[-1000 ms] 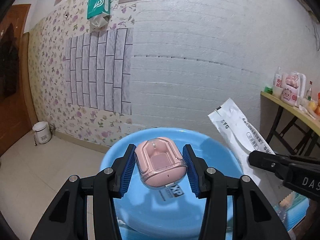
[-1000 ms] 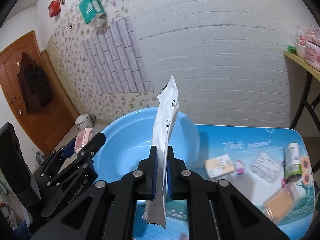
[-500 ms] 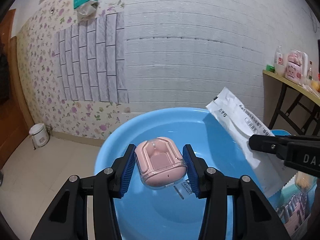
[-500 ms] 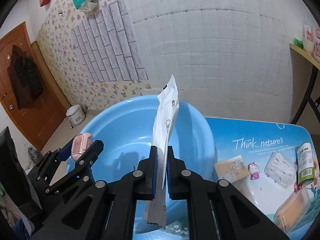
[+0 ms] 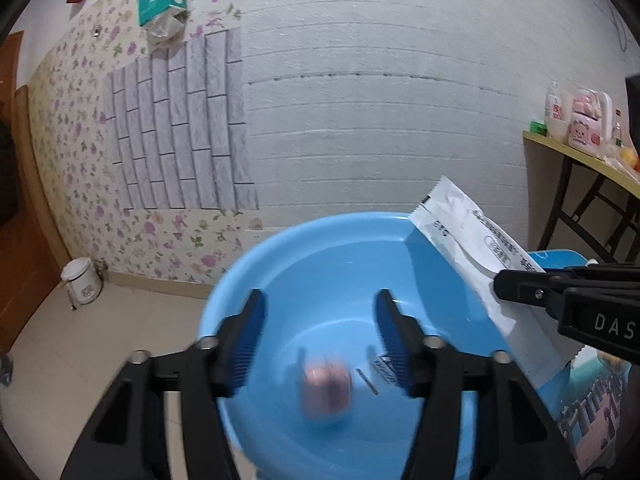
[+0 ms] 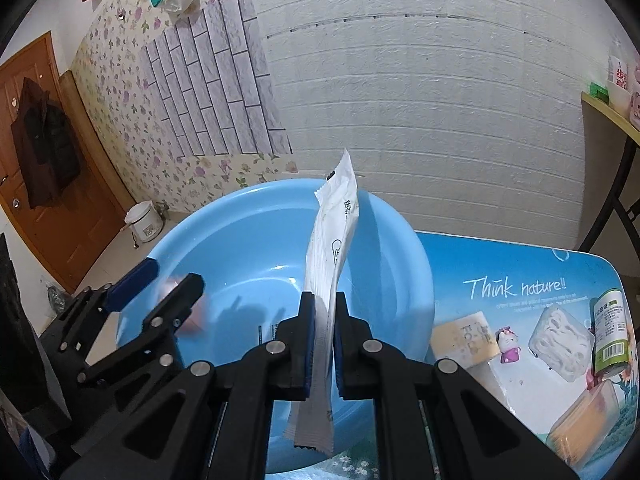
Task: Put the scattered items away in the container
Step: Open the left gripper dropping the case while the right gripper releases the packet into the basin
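A blue plastic basin [image 5: 320, 256] [image 6: 248, 236] stands at the table's left end. My left gripper [image 5: 320, 320] is open above it, and the pink earbud case [image 5: 326, 392] shows blurred below the jaws, inside the basin; it is partly visible in the right wrist view [image 6: 196, 318]. My right gripper [image 6: 322, 320] is shut on a white sachet [image 6: 334, 248] and holds it upright over the basin's right rim. The sachet also shows in the left wrist view [image 5: 476, 252].
On the printed blue table [image 6: 520, 264] to the right lie a yellow soap box [image 6: 466, 338], a small figurine [image 6: 507, 344], a clear white packet [image 6: 560, 336], a green-labelled can [image 6: 610, 332] and an orange box [image 6: 584, 424]. A side table [image 5: 580, 160] stands far right.
My left gripper has opened and let go of the pink earbud case, which has dropped into the basin. The right gripper still holds the sachet and has moved slightly over the basin.
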Tool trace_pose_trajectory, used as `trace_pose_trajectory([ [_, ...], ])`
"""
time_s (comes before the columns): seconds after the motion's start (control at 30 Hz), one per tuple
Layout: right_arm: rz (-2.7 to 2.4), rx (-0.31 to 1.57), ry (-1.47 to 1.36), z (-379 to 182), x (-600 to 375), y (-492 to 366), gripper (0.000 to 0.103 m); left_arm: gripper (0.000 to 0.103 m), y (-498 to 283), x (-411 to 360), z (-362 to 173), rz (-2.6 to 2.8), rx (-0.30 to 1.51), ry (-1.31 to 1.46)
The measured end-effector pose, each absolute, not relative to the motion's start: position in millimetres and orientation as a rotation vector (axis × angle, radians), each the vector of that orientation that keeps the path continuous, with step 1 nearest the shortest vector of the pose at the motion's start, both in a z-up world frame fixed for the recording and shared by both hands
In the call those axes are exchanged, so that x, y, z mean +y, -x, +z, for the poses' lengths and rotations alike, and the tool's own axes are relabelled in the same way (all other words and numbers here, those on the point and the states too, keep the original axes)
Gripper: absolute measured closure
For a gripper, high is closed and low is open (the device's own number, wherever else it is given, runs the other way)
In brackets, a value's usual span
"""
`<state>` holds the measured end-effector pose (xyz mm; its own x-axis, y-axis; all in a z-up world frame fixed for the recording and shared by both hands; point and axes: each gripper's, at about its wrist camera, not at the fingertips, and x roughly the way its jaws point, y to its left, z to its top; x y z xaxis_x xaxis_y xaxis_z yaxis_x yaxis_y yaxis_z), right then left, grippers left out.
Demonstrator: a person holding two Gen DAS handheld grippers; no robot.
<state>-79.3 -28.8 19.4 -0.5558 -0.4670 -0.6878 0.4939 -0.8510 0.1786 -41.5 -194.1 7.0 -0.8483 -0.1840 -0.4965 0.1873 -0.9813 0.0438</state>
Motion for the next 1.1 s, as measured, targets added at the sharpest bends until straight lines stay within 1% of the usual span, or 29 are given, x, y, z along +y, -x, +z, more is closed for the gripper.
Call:
trace_pose_trajectory([
  [0.03, -2.377, 0.053, -1.030, 20, -29, 79, 0.095, 0.033, 40, -196, 8, -2.840, 0.013, -0.751],
  [0.17, -2.367, 0.070, -1.035, 16, -37, 75, 0.095, 0.029, 33, -208, 10, -2.824, 0.060, -0.738],
  [0.37, -2.354, 0.074, -1.037, 14, -43, 70, 0.095, 0.029, 28, -216, 6, -2.810, 0.117, -0.749],
  [0.63, -2.343, 0.077, -1.027, 14, -52, 67, 0.095, 0.029, 20, -223, 5, -2.799, 0.146, -0.765],
  [0.73, -2.349, 0.075, -1.024, 12, -57, 66, 0.093, 0.028, 17, -227, 4, -2.793, 0.151, -0.764],
  [0.8, -2.330, 0.067, -1.046, 10, -59, 66, 0.072, 0.028, 17, -229, 4, -2.787, 0.163, -0.767],
  [0.83, -2.332, 0.056, -1.056, 9, -58, 65, 0.044, 0.028, 17, -231, 4, -2.770, 0.172, -0.767],
  [0.87, -2.335, 0.031, -1.052, 9, -54, 66, 0.033, 0.027, 17, -232, 4, -2.763, 0.183, -0.768],
  [0.93, -2.318, -0.032, -1.022, 13, -45, 66, 0.023, 0.026, 16, -234, 6, -2.771, 0.219, -0.761],
  [1.0, -2.347, -0.051, -1.005, 16, -34, 66, 0.022, 0.025, 14, -235, 9, -2.766, 0.221, -0.752],
  [1.1, -2.410, -0.006, -0.970, 20, -17, 65, 0.022, 0.022, 13, -231, 12, -2.766, 0.208, -0.745],
])
